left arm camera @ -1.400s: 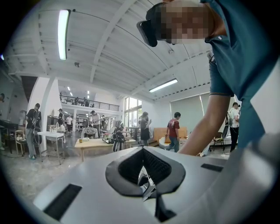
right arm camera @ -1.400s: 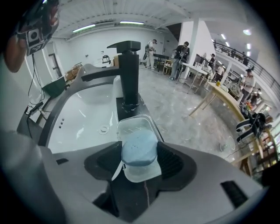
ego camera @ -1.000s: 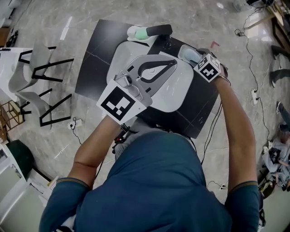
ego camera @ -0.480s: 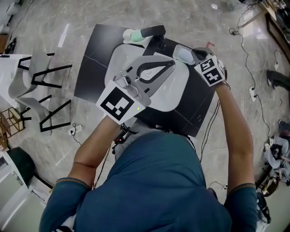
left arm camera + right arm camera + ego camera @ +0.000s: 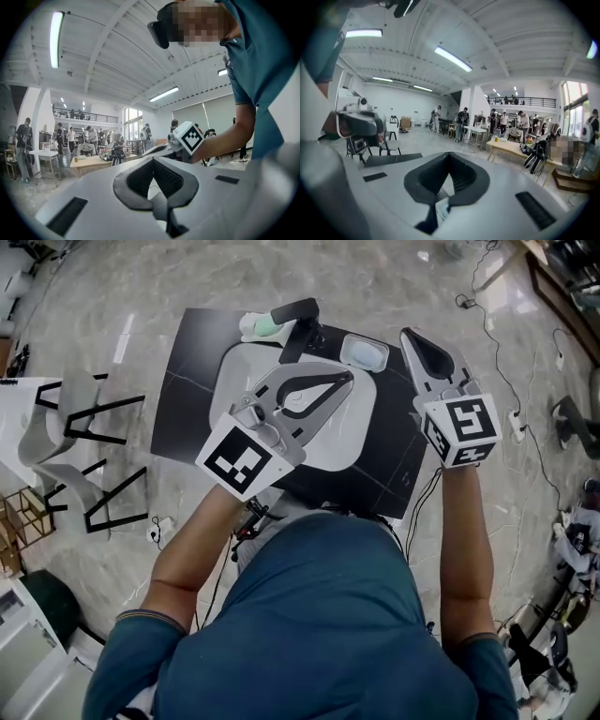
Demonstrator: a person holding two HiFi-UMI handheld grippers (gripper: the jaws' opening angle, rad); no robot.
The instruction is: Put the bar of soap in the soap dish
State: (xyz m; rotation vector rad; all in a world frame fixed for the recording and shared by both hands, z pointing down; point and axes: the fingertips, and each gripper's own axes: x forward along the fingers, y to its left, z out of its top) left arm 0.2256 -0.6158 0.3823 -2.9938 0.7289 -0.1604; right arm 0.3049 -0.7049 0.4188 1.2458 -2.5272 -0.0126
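A small clear soap dish [image 5: 364, 352] stands at the back right rim of the white basin [image 5: 244, 371], and a pale bar seems to lie inside it. My right gripper [image 5: 406, 334] hangs high to the right of the dish, well apart from it, shut with nothing between its jaws. My left gripper [image 5: 350, 376] hovers over the basin, its tips just left of the dish, also shut and empty. Both gripper views look out level across a hall. In them the left gripper [image 5: 163, 208] and the right gripper [image 5: 436, 206] show jaws that meet, and neither dish nor basin shows.
The basin rests on a black tabletop [image 5: 187, 399]. A green and white object with a black handle [image 5: 292, 311] lies at the back edge. White chairs [image 5: 56, 427] stand at the left and cables [image 5: 506, 362] run over the floor at the right. People and tables fill the hall.
My right gripper lifted off the soap dish, rose and swung right, and its jaws are now shut and empty. The dish now shows uncovered. My left gripper barely shifted.
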